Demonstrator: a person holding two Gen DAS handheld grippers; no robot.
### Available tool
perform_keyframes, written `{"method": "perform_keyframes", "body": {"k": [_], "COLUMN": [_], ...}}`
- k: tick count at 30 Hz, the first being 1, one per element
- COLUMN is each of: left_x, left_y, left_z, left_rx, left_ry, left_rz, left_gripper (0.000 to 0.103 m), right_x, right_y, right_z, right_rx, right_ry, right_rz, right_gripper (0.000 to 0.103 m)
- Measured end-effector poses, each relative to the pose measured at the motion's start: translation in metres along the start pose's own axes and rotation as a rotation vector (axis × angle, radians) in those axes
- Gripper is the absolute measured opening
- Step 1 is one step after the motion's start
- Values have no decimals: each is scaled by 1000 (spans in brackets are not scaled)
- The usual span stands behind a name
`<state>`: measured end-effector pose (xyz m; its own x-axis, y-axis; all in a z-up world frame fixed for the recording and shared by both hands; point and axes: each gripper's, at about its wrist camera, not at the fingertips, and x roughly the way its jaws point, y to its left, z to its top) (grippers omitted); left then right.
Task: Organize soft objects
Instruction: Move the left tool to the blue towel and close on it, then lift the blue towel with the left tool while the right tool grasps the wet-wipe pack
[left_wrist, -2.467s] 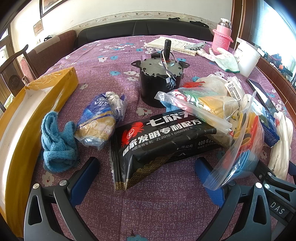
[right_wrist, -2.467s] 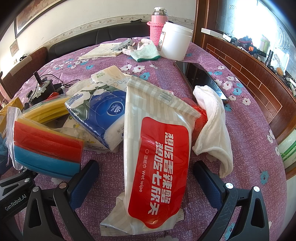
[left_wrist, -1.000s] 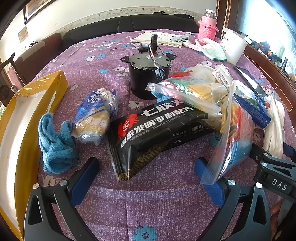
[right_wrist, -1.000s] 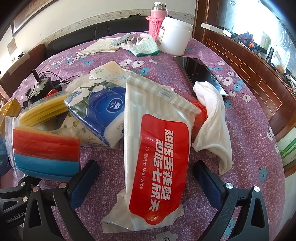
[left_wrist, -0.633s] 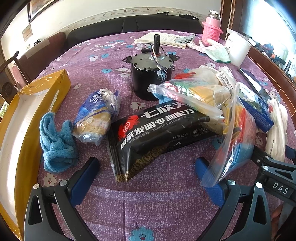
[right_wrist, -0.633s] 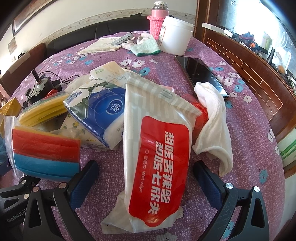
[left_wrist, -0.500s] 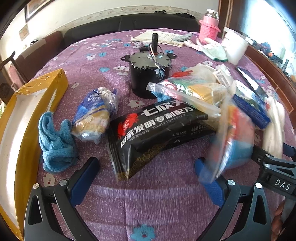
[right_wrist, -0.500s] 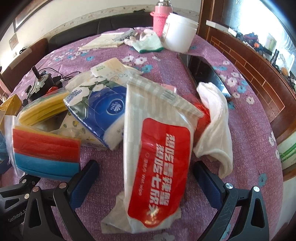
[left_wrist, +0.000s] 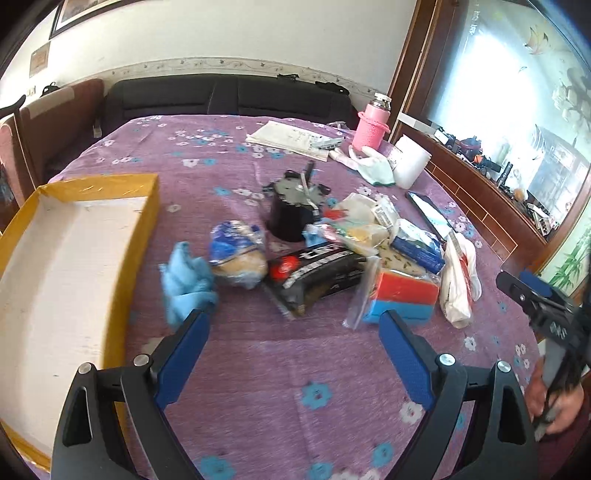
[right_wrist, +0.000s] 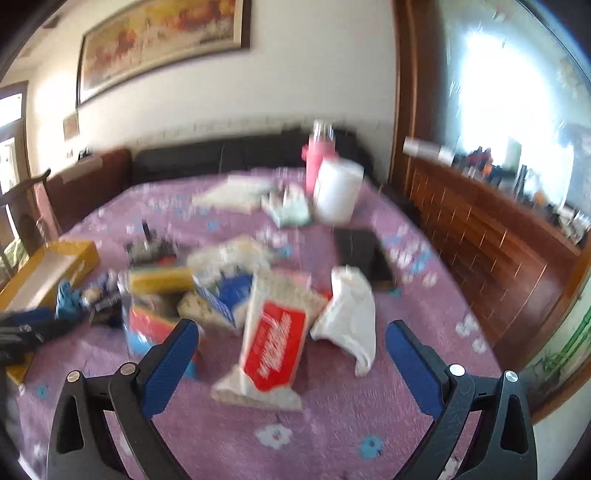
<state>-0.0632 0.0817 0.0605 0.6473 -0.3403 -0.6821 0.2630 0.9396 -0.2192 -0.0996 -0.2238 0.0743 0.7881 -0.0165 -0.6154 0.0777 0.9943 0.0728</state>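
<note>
left gripper (left_wrist: 293, 325) hangs above the purple flowered tablecloth (left_wrist: 280, 369) with its blue-padded jaws set wide and nothing between them; they have just been closing a little, yet no pad presses on anything. just ahead of its left finger lies a crumpled blue cloth (left_wrist: 186, 286), and beside that a blue and yellow plastic pack (left_wrist: 236, 254). straight ahead sits a black pouch with a red crab mark (left_wrist: 316, 275), with a black motor-like can (left_wrist: 293, 210) beyond it. ahead of the right finger a clear bag of red and blue sponges (left_wrist: 400, 295) rests on the cloth, and past it a white towel (left_wrist: 458, 284) and a blue tissue pack (left_wrist: 417, 245). far to the left stands an open yellow box (left_wrist: 62, 258), white inside.

right gripper (right_wrist: 291, 338) is likewise spread wide and holds nothing, well above the table. its view is blurred. ahead, between the fingers, lies a red and white wet-wipe pack (right_wrist: 275, 347), the white towel (right_wrist: 352, 314) just to its right. a hand (left_wrist: 554, 398) grips the right gripper's handle at the edge of the left view.
</note>
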Motion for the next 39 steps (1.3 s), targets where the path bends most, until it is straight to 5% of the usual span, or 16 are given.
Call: {"method": "perform_keyframes", "body": {"k": [7, 14, 19, 28, 35, 39], "left_x": [-5, 13, 31, 51, 60, 65], "left_y": [23, 35, 36, 31, 51, 43], "left_z": [-9, -1, 15, 36, 36, 35], "left_rx": [2, -9, -9, 28, -35, 8], "left_ry": [34, 51, 93, 88, 124, 137], "left_rz": [15, 41, 27, 119, 123, 148], "left_gripper": [93, 92, 62, 60, 61, 36], "right_x": [23, 40, 36, 37, 38, 39], "right_y": [-54, -47, -43, -44, -45, -45], "right_z": [-9, -20, -20, -21, -21, -21], "right_rx": [149, 149, 125, 132, 137, 138], "right_ry": [81, 114, 87, 92, 94, 97], "right_rz": [25, 48, 62, 73, 63, 55], "right_gripper": [102, 102, 102, 102, 102, 102]}}
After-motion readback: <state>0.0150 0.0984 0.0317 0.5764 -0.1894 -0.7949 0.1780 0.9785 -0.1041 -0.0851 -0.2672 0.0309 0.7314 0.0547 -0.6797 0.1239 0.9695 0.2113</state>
